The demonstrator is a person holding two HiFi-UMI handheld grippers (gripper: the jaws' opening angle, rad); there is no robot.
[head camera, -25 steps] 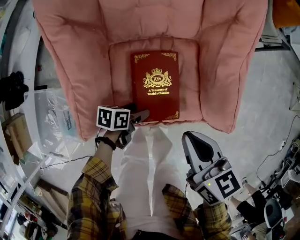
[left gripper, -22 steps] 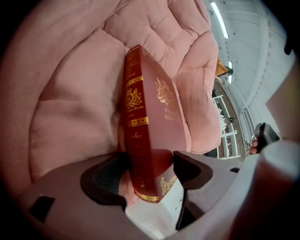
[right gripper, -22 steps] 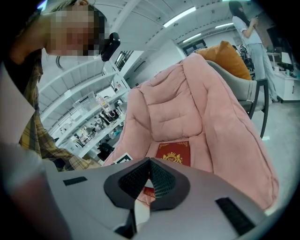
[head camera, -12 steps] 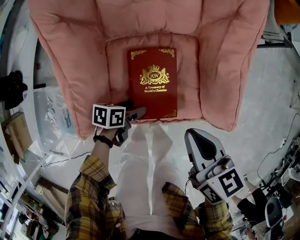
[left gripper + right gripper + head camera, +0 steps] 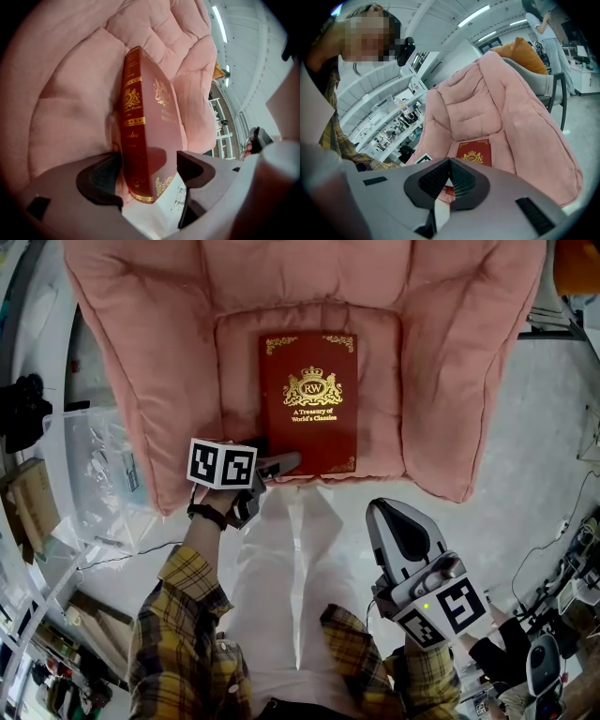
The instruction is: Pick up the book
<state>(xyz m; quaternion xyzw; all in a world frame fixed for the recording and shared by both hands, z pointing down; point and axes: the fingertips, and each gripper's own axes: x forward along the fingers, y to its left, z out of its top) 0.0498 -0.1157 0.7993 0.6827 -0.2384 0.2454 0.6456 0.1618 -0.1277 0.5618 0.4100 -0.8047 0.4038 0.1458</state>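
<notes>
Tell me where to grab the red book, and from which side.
Grip the book at its near spine-side corner, coming over the front edge of the cushion: it lies flat with that corner at the edge. The left hand-held gripper, jaws just opened wider, straddles it without pressing.

The right gripper [image 5: 449, 163] fills the bottom of the view. Its two black ribbed pads are closed tip to tip with nothing between them. Beyond it stands a pink padded chair [image 5: 487, 108]. The red book [image 5: 475, 153] with gold print lies flat on the seat, well apart from the jaws. A marker cube [image 5: 423, 159] shows just left of the book, at the seat's front edge. Behind the pink chair an orange cushion [image 5: 519, 51] rests on a grey chair [image 5: 551, 79]. At the left are cluttered shelves [image 5: 391, 124] and a plaid sleeve [image 5: 335, 133]. A person [image 5: 543, 28] stands at upper right.
</notes>
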